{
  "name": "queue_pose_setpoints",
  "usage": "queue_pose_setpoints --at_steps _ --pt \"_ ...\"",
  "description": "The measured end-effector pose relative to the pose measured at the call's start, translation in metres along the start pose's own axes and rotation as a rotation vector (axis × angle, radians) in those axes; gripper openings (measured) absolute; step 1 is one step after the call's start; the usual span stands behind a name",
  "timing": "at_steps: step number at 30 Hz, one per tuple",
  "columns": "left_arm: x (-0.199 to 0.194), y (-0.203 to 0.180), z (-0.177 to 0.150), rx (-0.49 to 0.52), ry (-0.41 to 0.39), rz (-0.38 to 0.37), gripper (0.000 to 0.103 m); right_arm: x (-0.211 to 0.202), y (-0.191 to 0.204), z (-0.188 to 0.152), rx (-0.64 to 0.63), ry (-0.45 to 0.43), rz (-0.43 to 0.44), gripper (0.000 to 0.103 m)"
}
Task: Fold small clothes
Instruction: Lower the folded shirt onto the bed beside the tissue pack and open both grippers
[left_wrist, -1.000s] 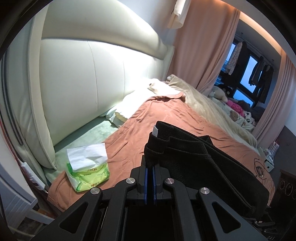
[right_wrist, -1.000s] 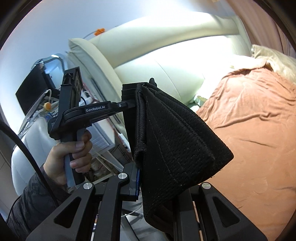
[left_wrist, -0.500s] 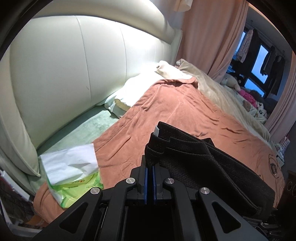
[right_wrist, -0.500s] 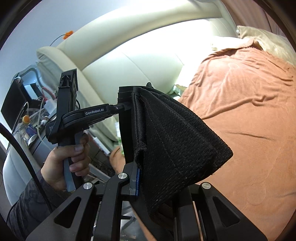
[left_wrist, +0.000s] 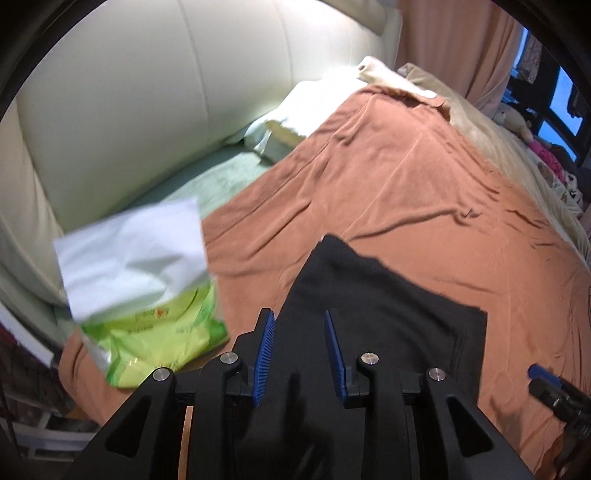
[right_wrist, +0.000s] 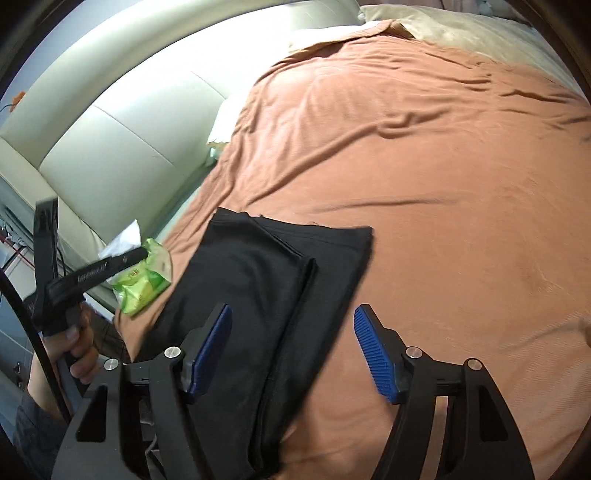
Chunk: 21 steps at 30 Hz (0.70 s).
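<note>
A folded black garment (right_wrist: 266, 288) lies flat on the rust-orange bedspread (right_wrist: 424, 184) near the bed's near-left corner. It also shows in the left wrist view (left_wrist: 380, 306). My left gripper (left_wrist: 300, 321) is open, its blue pads on either side of the garment's near edge, just above it. My right gripper (right_wrist: 291, 325) is open wide above the garment's right part, with nothing between its pads. The left gripper's black handle (right_wrist: 74, 280) and the hand that holds it show at the left of the right wrist view.
A green tissue pack (left_wrist: 147, 325) with a white sheet sticking out lies on the bed's corner, left of the garment. A cream padded headboard (left_wrist: 147, 92) and pillows (left_wrist: 291, 110) stand behind. A beige blanket (left_wrist: 480, 122) covers the far side.
Both grippers were shut on the hanging black garment. They came down to the bed, the garment now lies flat, and both grippers have opened and let go.
</note>
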<state>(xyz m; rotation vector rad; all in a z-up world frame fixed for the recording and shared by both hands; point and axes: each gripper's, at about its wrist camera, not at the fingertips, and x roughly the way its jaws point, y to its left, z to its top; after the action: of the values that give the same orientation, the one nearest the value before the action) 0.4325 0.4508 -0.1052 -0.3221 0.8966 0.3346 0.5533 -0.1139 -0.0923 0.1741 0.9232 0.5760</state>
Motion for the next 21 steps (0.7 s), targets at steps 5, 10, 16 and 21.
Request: queue_pose_setpoints --at_steps 5,10,16,21 --pt "-0.009 0.004 -0.021 -0.012 0.030 -0.019 0.040 -0.005 0.006 0.006 -0.013 0.034 -0.007 0.067" --pt "-0.030 -0.012 -0.038 0.026 0.022 -0.044 0.055 -0.019 0.006 0.006 -0.044 0.079 -0.005 0.067" --pt "-0.063 -0.028 -0.063 0.018 0.009 -0.046 0.065 -0.048 0.018 0.003 -0.144 0.059 -0.008 0.072" --pt "-0.097 -0.048 -0.083 0.050 -0.029 -0.047 0.086 -0.079 0.018 -0.008 -0.169 0.043 -0.051 0.087"
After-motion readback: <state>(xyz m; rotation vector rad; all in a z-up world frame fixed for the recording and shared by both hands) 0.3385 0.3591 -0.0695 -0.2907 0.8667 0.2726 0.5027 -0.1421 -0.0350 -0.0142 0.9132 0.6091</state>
